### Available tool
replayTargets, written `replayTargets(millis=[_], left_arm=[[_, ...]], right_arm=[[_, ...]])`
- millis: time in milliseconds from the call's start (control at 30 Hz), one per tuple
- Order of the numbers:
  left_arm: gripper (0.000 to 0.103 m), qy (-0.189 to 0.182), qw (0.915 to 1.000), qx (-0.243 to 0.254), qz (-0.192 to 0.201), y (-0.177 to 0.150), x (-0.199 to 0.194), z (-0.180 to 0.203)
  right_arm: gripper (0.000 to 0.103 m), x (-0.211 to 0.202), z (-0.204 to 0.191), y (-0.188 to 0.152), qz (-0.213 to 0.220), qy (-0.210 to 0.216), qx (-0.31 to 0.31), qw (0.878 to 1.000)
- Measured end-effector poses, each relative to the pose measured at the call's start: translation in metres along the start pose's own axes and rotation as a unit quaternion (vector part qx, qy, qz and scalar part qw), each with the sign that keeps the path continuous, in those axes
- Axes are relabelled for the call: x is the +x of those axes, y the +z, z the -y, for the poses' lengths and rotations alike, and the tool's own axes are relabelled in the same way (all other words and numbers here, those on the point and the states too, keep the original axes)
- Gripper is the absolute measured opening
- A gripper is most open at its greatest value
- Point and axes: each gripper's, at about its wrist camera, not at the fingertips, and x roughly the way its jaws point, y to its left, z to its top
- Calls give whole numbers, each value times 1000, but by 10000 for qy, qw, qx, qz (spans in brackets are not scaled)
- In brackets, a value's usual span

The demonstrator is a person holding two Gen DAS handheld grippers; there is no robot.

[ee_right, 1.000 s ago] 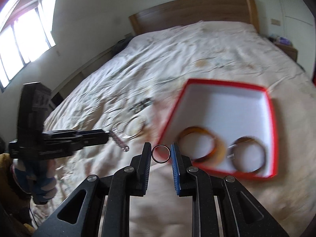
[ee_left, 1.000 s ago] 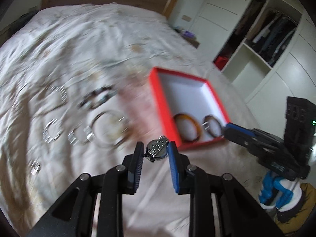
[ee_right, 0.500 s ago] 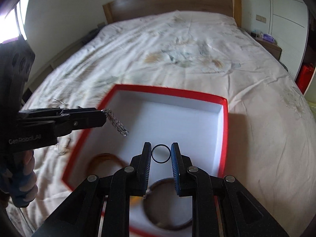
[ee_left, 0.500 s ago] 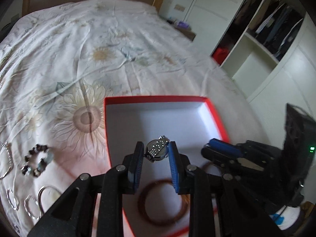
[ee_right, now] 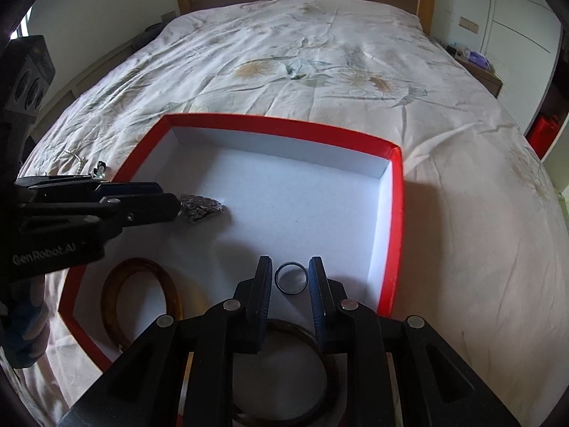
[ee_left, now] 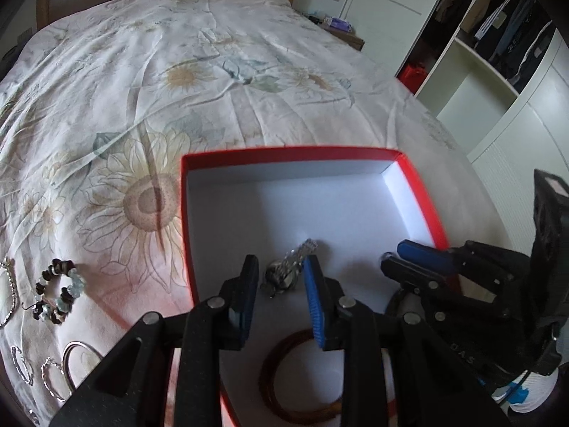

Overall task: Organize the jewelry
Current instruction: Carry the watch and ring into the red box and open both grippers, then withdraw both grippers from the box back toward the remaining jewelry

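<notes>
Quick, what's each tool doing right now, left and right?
Left tool: jaws just opening, silver watch loose between them in the red box.
Right tool: dark ring between its jaws; grip cannot be told.

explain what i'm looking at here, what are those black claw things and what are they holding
A person holds a two-finger gripper in each hand; a camera on each looks along its fingers. One picture is from the left gripper, the other from the right gripper. Both are over a red box on a flowered bed, with brown bangles inside. The left gripper's jaws have just been opening around a silver watch, which looks released. The right gripper pinches a dark ring. More bracelets lie on the bedspread.
</notes>
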Motion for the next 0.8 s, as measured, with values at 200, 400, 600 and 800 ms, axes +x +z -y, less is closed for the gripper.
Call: replayTargets(millis=[200,400,600,800], left_arm=[[28,-221,9990,-45,387,-8,-57,1],[28,151,9980,16,606,-34,-136,-18],[28,825,9934,-19,795,-79,-225,-58],[36,1319,9848,-348,1075,-130,-313,-102]], right_arm=[[24,-46,-8,-2,298,24,144,9994],[26,-105,-36,-29,526,268,259,9979],[28,-163,-75,-65,708,566,293,9954],[29,-221,-113,-98,934,729,175,9928]])
